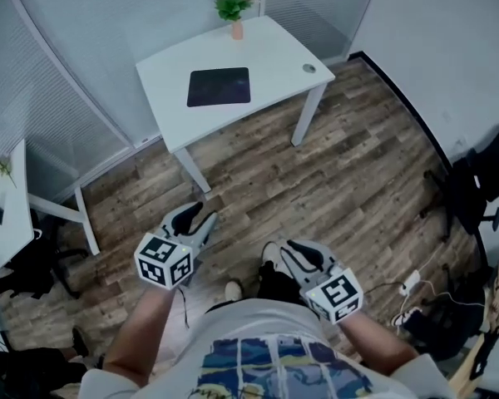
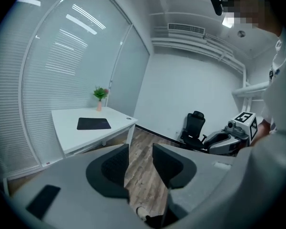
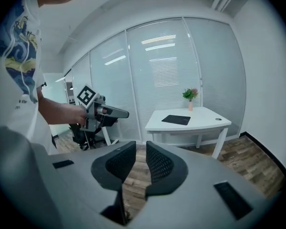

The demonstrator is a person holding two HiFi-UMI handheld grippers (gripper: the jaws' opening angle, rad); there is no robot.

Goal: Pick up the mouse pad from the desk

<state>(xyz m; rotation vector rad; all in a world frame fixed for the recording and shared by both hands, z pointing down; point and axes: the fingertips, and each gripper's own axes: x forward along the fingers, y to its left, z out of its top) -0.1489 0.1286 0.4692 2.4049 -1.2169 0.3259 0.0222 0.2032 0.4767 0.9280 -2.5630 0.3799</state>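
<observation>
Across the room on the white rectangular table (image 1: 276,50), the dark, flat, rectangular mouse pad (image 1: 219,86) lies near the middle, well apart from both grippers and not yet approached. The left gripper (image 2: 140,150) has its jaws moderately apart with only wooden floor between them. The right gripper (image 3: 141,148) shows a narrower gap and is likewise empty.

The likely trouble is the pad's thinness. Lying flush on the table, it gives the jaws no edge to close on, so they may skid across it or shove it along. A push away from the person could send it into the small pink pot with a green plant (image 1: 234,8) just behind it and tip that over.

No readable writing or brand shows anywhere. The only markings are black-and-white square markers on the gripper cubes.
</observation>
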